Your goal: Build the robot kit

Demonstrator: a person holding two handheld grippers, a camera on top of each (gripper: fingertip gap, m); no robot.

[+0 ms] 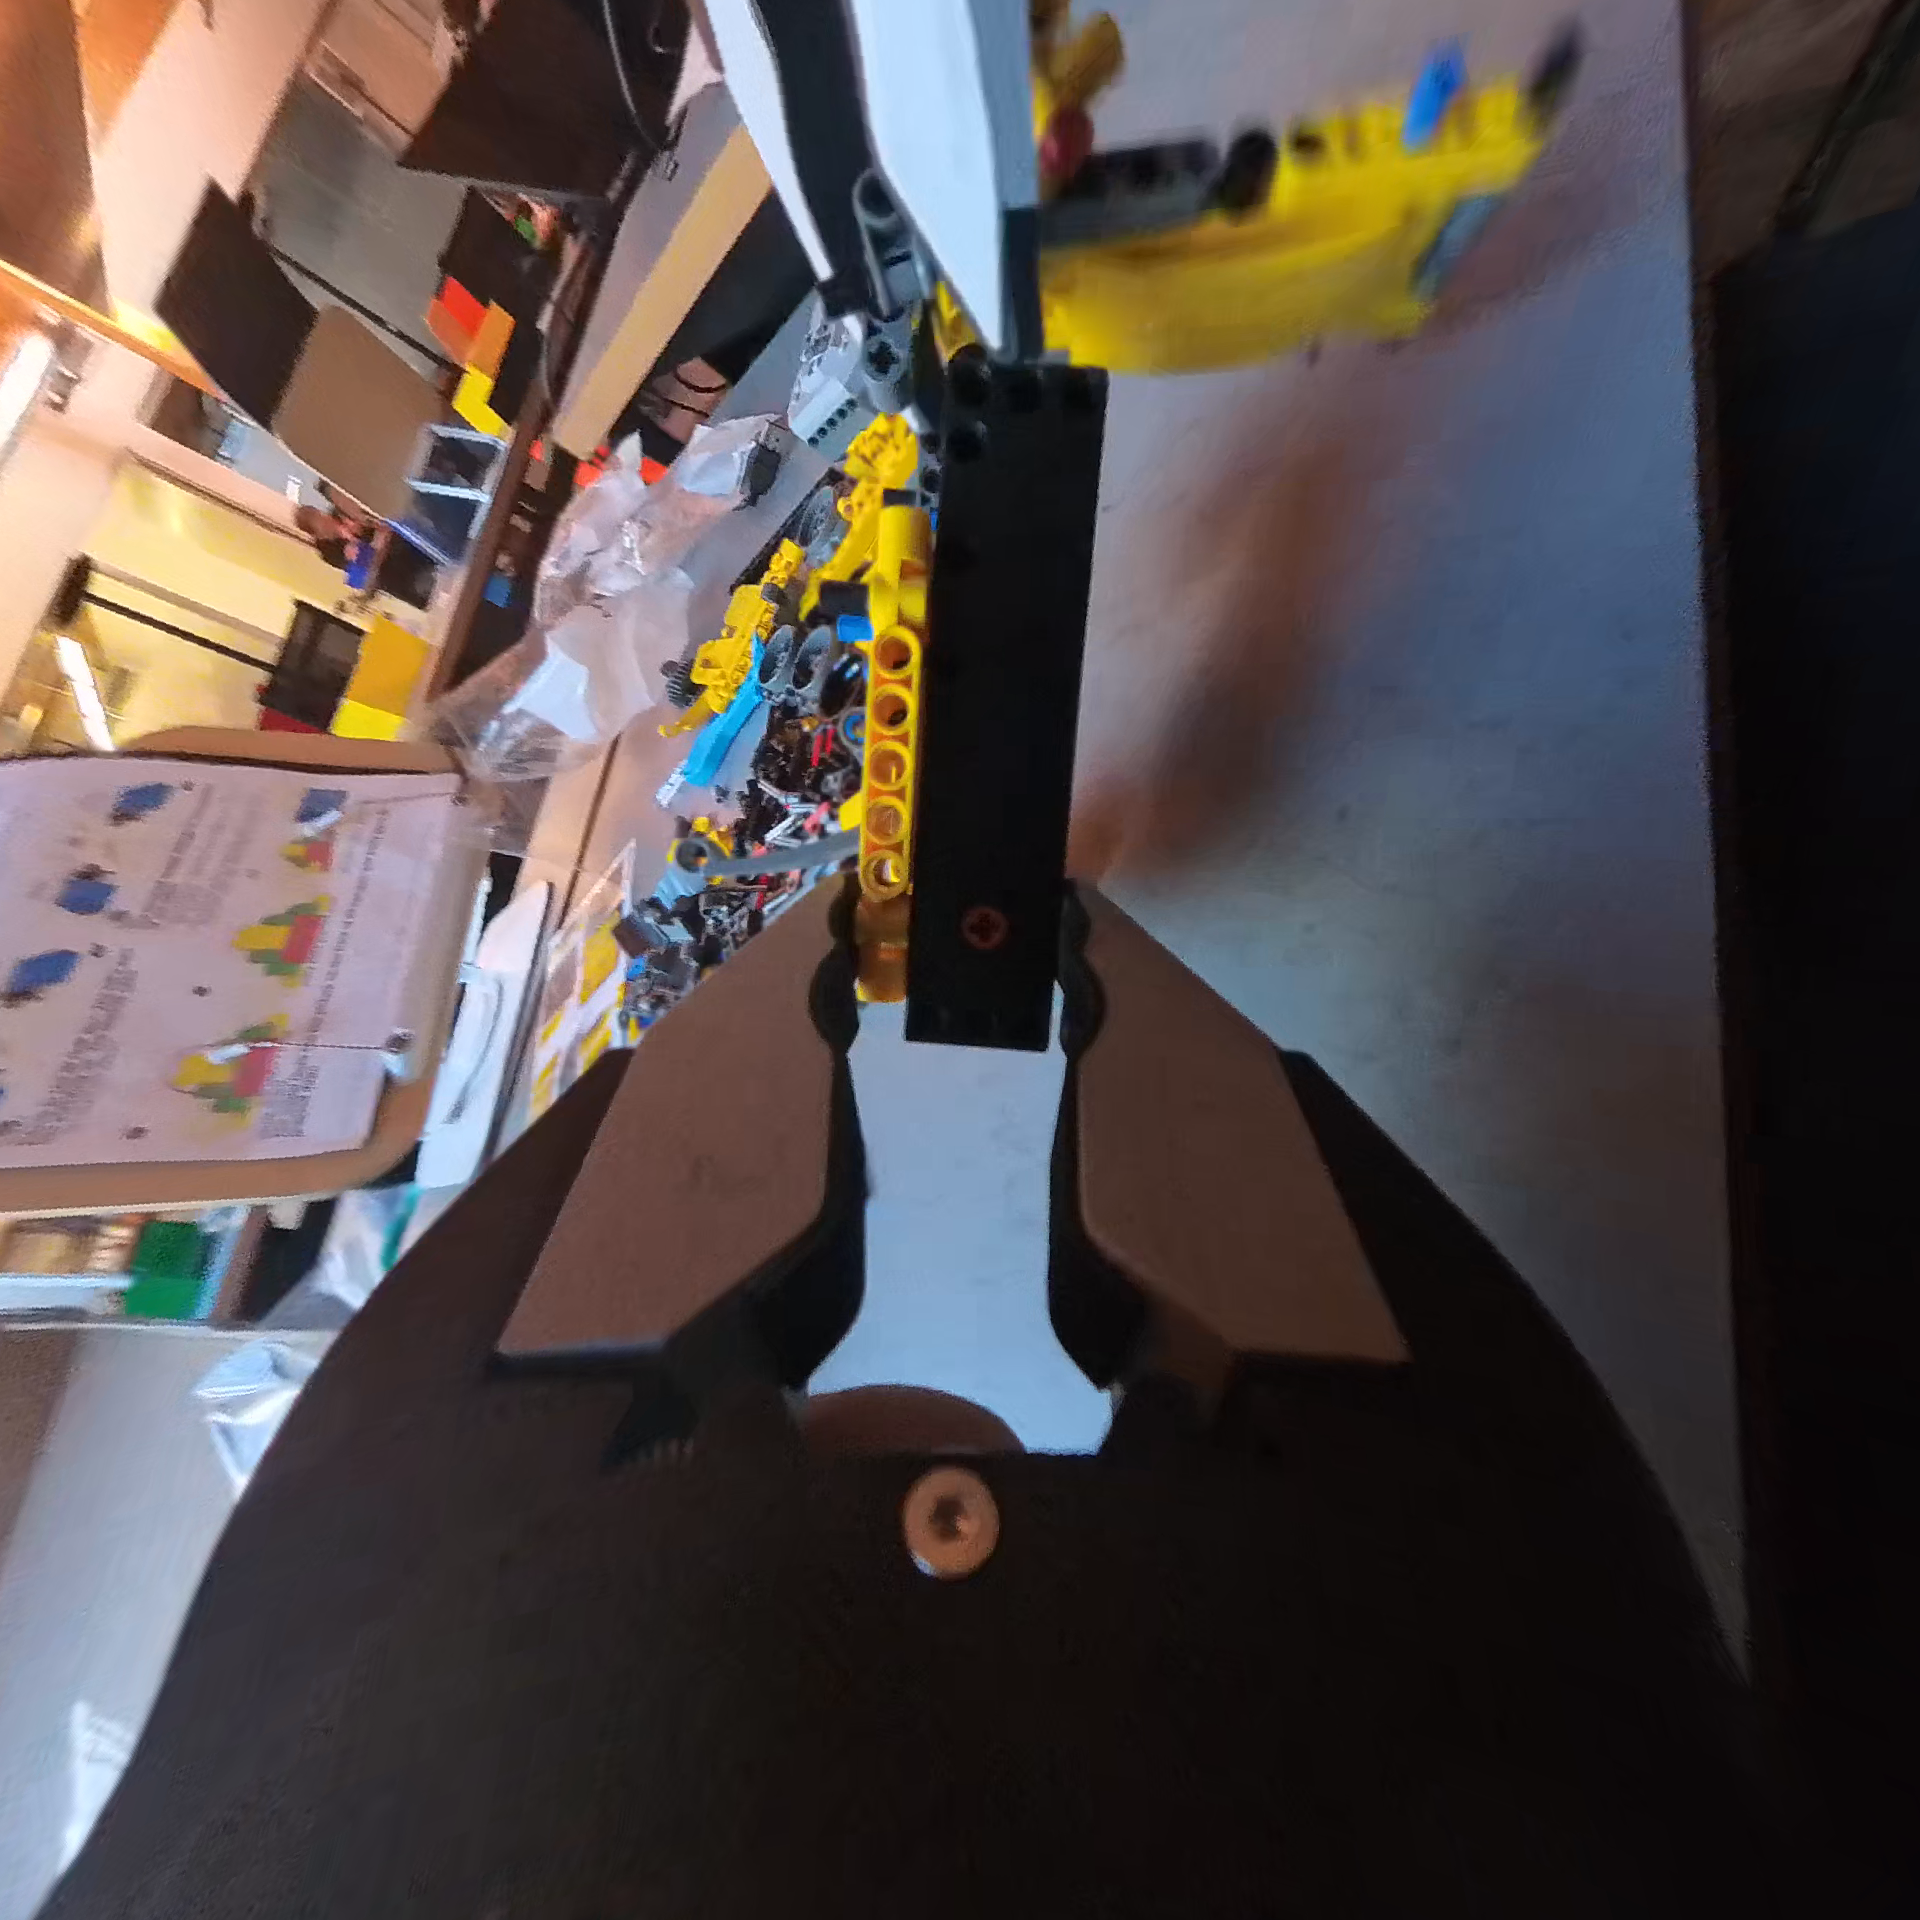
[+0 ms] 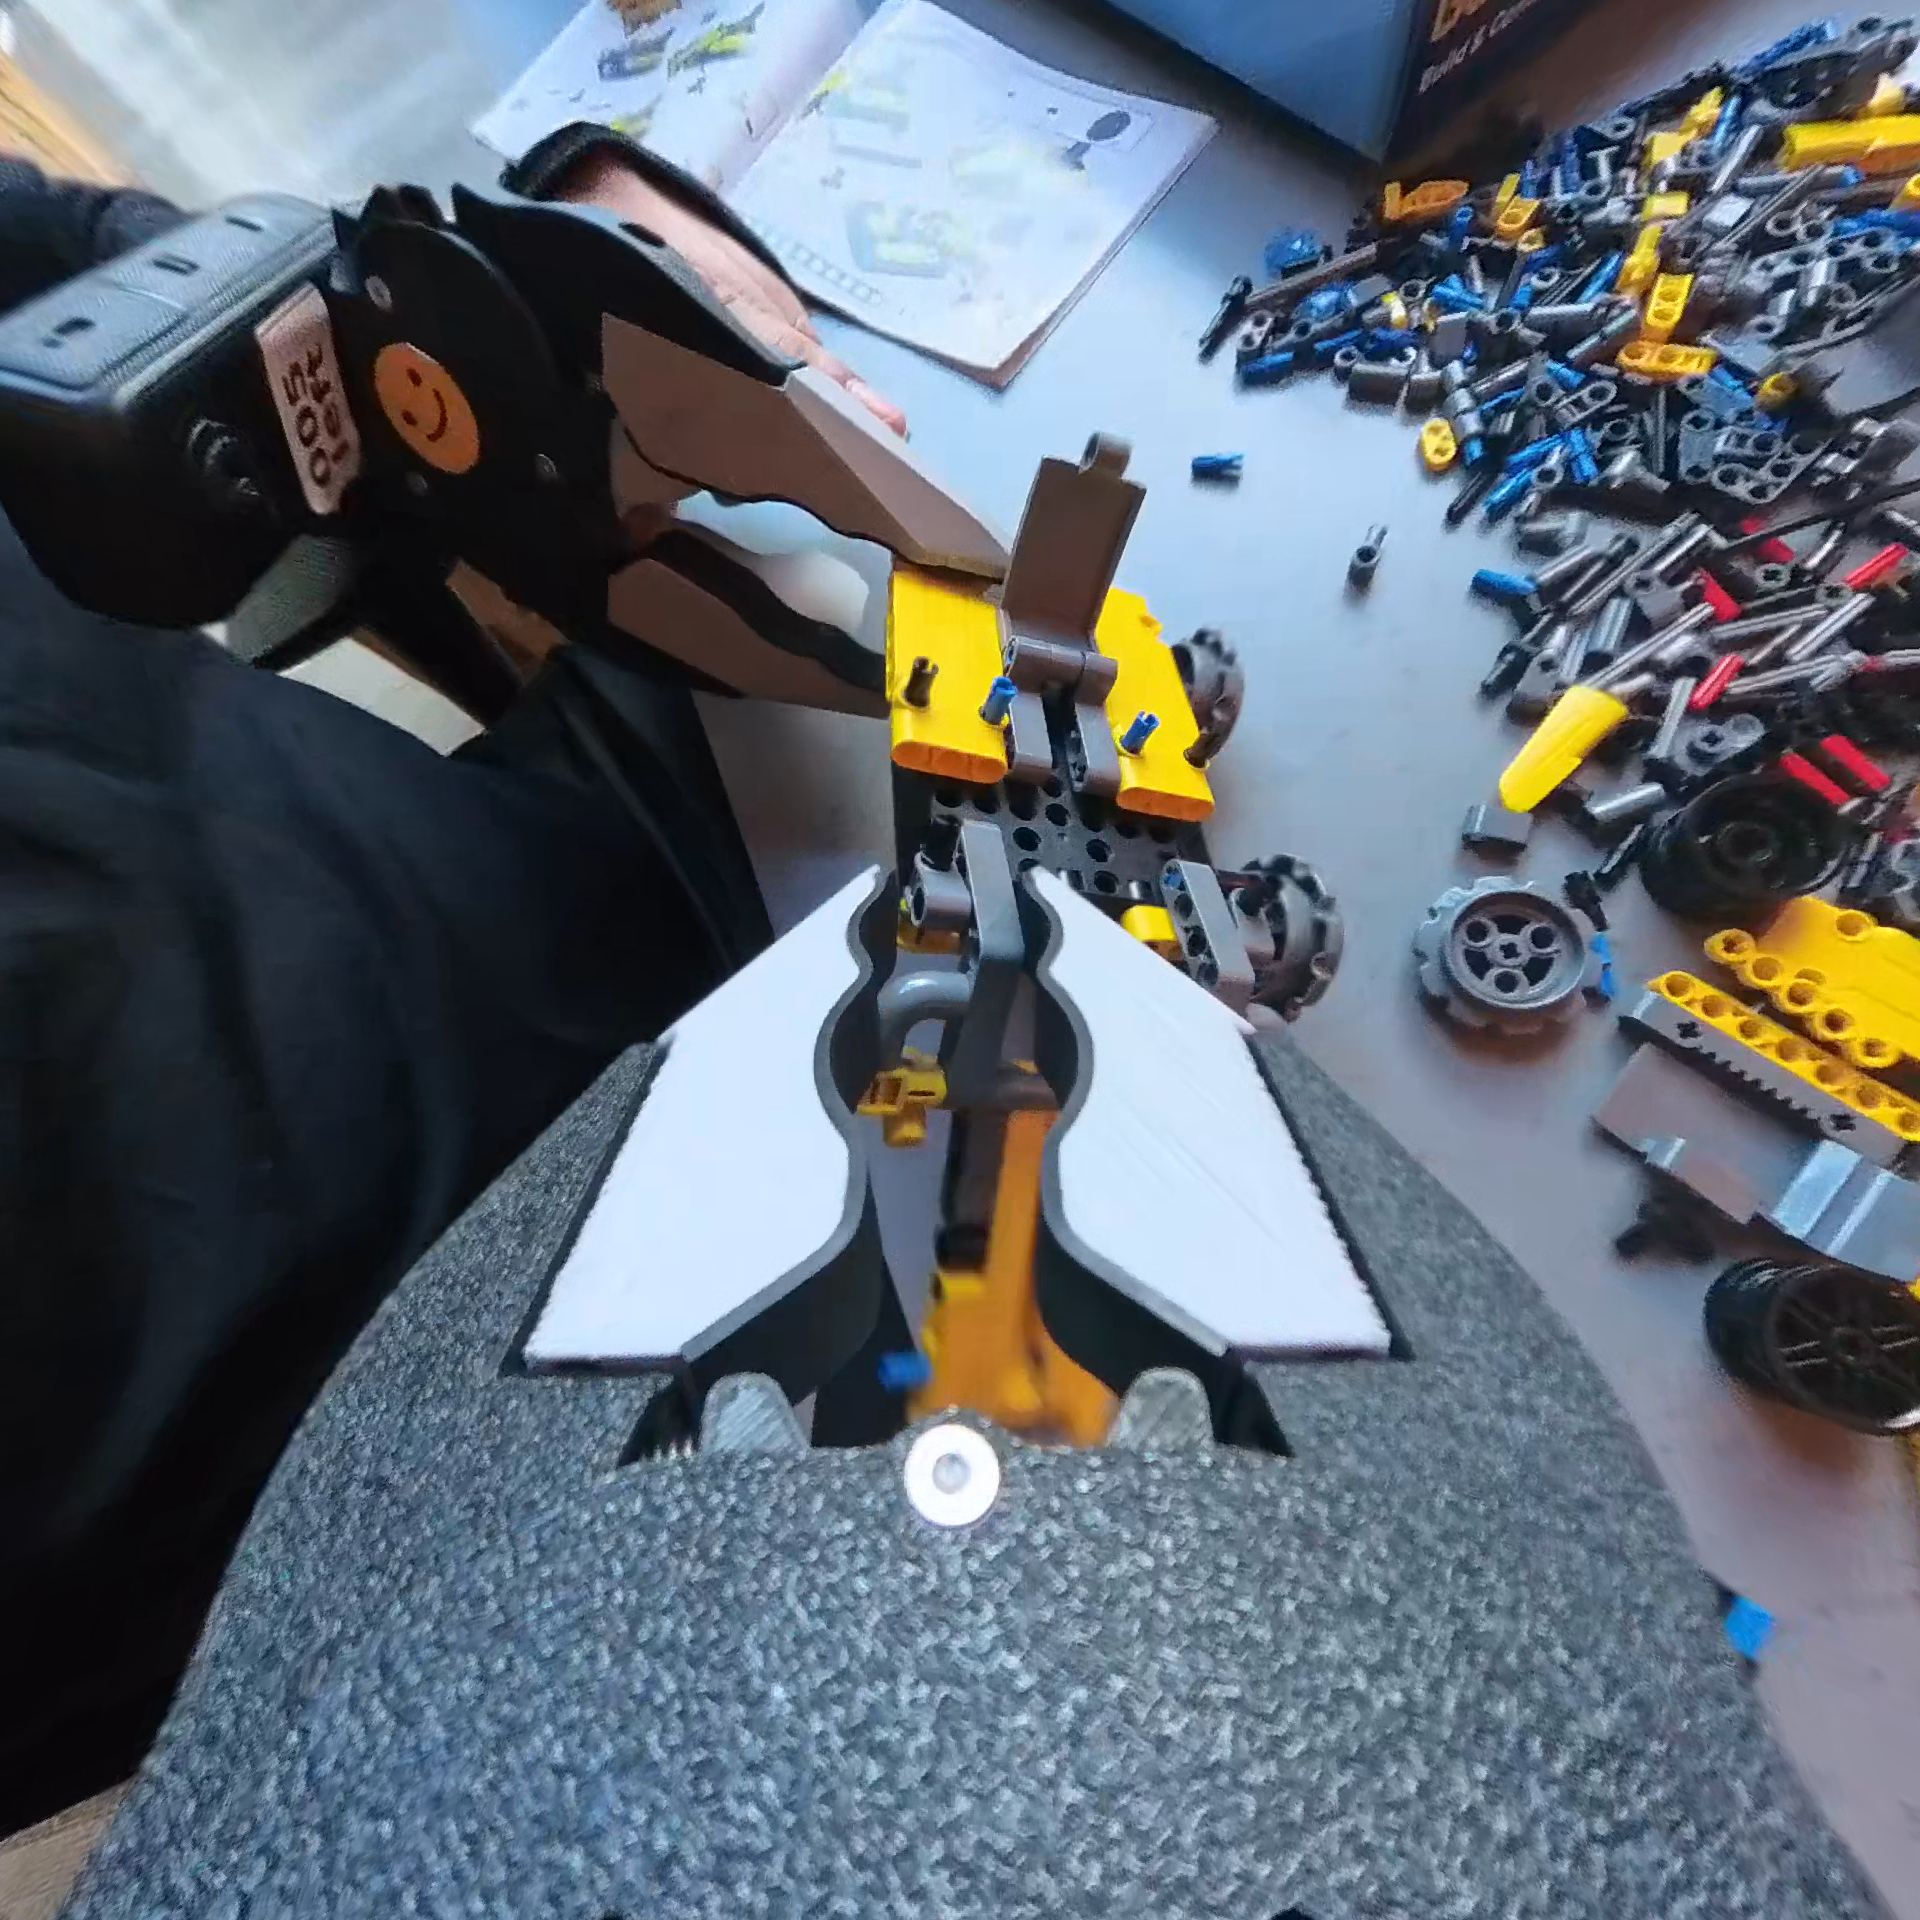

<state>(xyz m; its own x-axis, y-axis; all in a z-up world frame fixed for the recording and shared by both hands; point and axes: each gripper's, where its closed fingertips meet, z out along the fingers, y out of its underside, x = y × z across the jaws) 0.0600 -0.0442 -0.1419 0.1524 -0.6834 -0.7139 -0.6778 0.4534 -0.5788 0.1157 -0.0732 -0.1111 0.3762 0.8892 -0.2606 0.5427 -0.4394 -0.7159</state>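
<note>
Both grippers hold a half-built yellow and black brick vehicle (image 2: 1049, 727) above the grey table (image 2: 1351, 644). My left gripper (image 1: 956, 966), with brown fingers, is shut on the end of the model's black frame (image 1: 1013, 675) and yellow holed beam (image 1: 891, 758). It also shows in the right wrist view (image 2: 935, 623), clamping the yellow panel at the model's far left. My right gripper (image 2: 961, 914), with white fingers, is shut on a dark grey arm piece (image 2: 997, 987) at the model's near end. A grey hinged flap (image 2: 1075, 540) stands up from the model. The right gripper shows blurred in the left wrist view (image 1: 914, 135).
A big pile of loose small parts (image 2: 1662, 312) covers the table's right. A grey wheel hub (image 2: 1501, 951), black tyres (image 2: 1829, 1351) and a yellow and grey subassembly (image 2: 1766, 1091) lie nearby. An open instruction booklet (image 2: 935, 177) lies behind. A person's black sleeve (image 2: 312, 935) fills the left. There is about 8 cm between the tips of the two grippers.
</note>
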